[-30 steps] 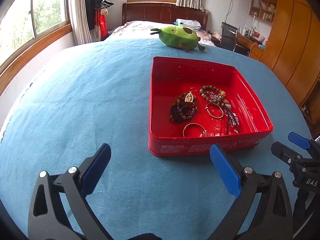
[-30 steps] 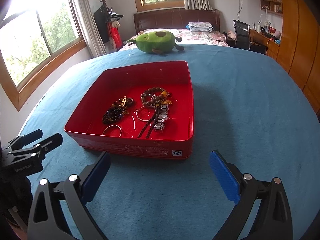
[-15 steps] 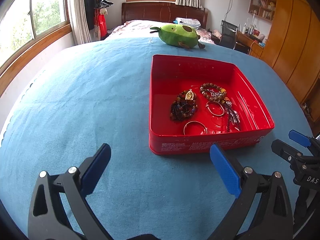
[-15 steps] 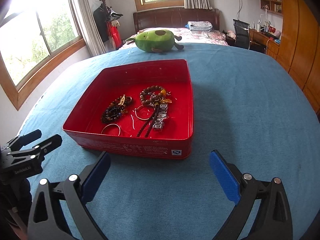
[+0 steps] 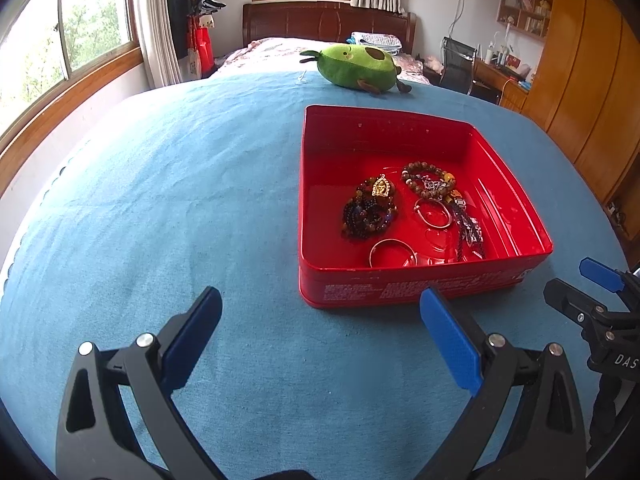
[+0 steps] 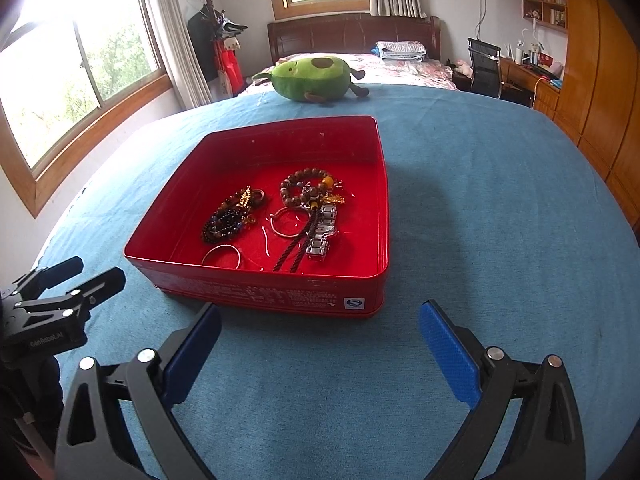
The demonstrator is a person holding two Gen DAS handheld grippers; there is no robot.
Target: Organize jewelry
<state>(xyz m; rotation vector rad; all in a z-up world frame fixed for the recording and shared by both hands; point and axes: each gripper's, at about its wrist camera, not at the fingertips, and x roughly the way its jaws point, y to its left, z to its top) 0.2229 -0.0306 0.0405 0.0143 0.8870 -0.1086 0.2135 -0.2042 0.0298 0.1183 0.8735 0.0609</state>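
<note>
Both claws, left gripper [image 5: 320, 332] and right gripper [image 6: 320, 344], spread wide, empty, short of red tin [image 6: 372, 200]. Probably light, slippery, tangle-prone jewelry; best pinched at silver bangle [image 6: 221, 255] rim.

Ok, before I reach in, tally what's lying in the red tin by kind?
Beaded bracelets: 2, a dark one with a gold pendant and a brown one
Plain metal rings or bangles: 2, one mid-tin, one by the near wall
Metal watch: 1
Dark braided cord: 1
Total: 6 in the red tin, though the pile overlaps.
</note>
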